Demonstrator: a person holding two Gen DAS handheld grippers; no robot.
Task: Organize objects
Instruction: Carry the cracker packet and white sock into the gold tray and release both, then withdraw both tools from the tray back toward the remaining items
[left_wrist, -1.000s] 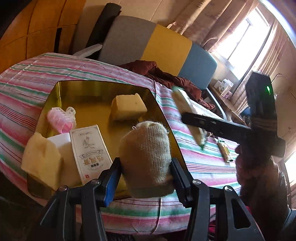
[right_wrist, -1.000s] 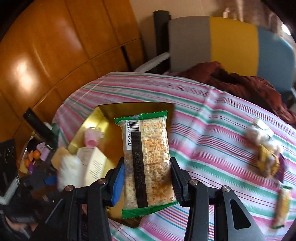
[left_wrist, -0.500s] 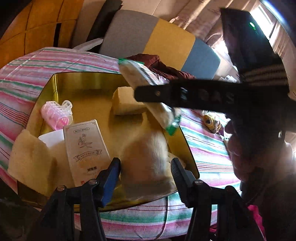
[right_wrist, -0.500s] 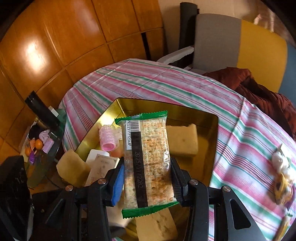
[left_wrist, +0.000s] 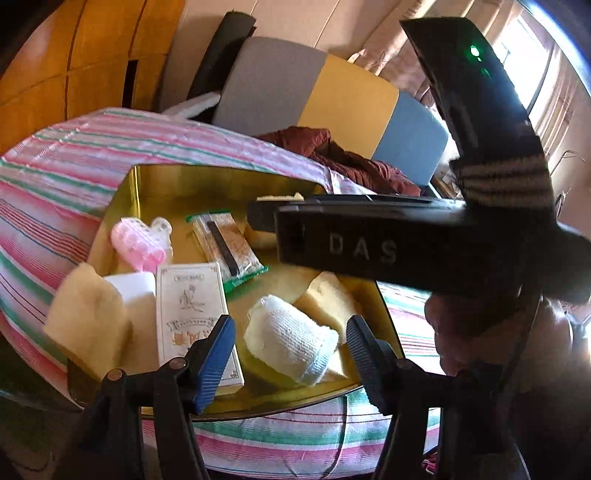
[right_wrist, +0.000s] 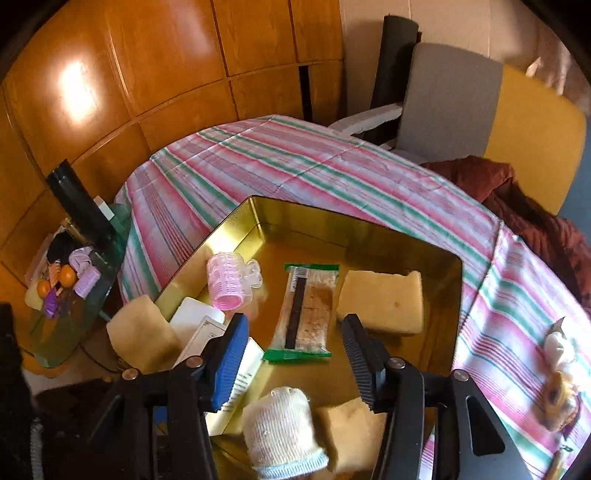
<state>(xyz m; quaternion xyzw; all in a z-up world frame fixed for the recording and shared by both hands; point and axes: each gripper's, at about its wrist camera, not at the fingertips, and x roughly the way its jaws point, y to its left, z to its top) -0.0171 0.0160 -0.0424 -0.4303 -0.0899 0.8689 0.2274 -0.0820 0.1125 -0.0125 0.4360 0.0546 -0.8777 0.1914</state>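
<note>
A gold tray (left_wrist: 133, 192) (right_wrist: 332, 218) sits on the striped table. In it lie a pink hair roller (left_wrist: 138, 247) (right_wrist: 229, 282), a green-edged cracker pack (left_wrist: 229, 247) (right_wrist: 306, 310), a white printed box (left_wrist: 192, 310), yellow sponges (right_wrist: 382, 301) (left_wrist: 86, 325) and a white knitted roll (left_wrist: 291, 339) (right_wrist: 280, 432). My left gripper (left_wrist: 290, 352) hovers over the roll, jaws opening, pads clear of it. My right gripper (right_wrist: 295, 354) hangs above the cracker pack, jaws opening, nothing pressed between them. Its black body (left_wrist: 406, 243) crosses the left wrist view.
Loose wrapped snacks (right_wrist: 561, 369) lie on the striped cloth (right_wrist: 295, 162) right of the tray. A grey, yellow and blue chair (left_wrist: 332, 96) with a brown garment (left_wrist: 351, 162) stands behind the table. A glass side table (right_wrist: 62, 284) with small items is at the left.
The right gripper carried the cracker pack over the tray and let it go; it now lies flat inside. The left gripper opened and the knitted roll dropped onto its side in the tray.
</note>
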